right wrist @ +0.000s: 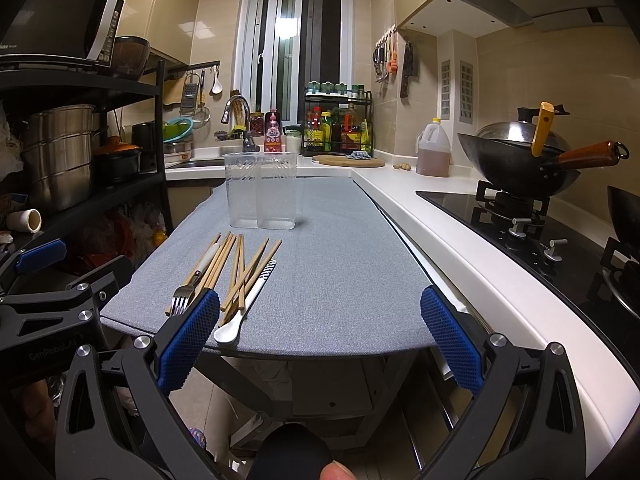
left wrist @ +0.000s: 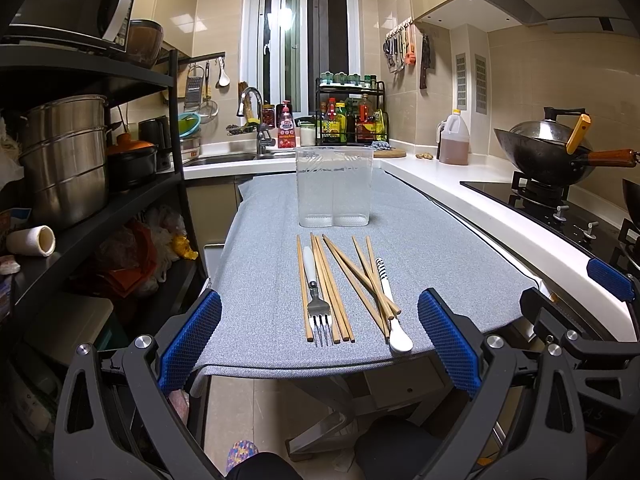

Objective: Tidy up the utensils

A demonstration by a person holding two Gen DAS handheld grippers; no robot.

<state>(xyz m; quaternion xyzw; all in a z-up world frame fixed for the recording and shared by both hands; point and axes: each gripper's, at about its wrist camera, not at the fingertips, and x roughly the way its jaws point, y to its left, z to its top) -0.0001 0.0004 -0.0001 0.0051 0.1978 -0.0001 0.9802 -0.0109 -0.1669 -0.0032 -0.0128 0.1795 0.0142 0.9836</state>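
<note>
Steel pots (left wrist: 64, 160) stand stacked on the black shelf (left wrist: 92, 80) at the far left, with a dark clay pot with an orange lid (left wrist: 132, 156) beside them and a microwave (left wrist: 80, 0) on the top level. Next to the shelf is the table with the grey cloth (left wrist: 260, 240), and the left gripper (left wrist: 320, 344) hovers at its near edge with both blue pads far apart and nothing between them. On the cloth, just ahead of this gripper, the utensils lie loose in one group: at the left side a fork (left wrist: 316, 292) with a white handle, its prongs toward the near edge, with wooden chopsticks (left wrist: 340, 280) on both sides of it, some parallel and some crossing each other. At the right end of the group a white spoon (left wrist: 392, 308) with a striped handle lies partly over the crossed sticks, its bowl near the table edge. Behind them, further on the cloth and apart from them, a clear plastic holder (left wrist: 334, 188) with two compartments stands upright, and both compartments look empty. To the right the right gripper (right wrist: 320, 344) is also spread wide and holds nothing; its left pad is in front of the chopsticks in its own view. Beyond the table runs the white counter (right wrist: 460, 232), then the gas stove (right wrist: 520, 220) with a wok (right wrist: 520, 160) and its lid on the burner.
</note>
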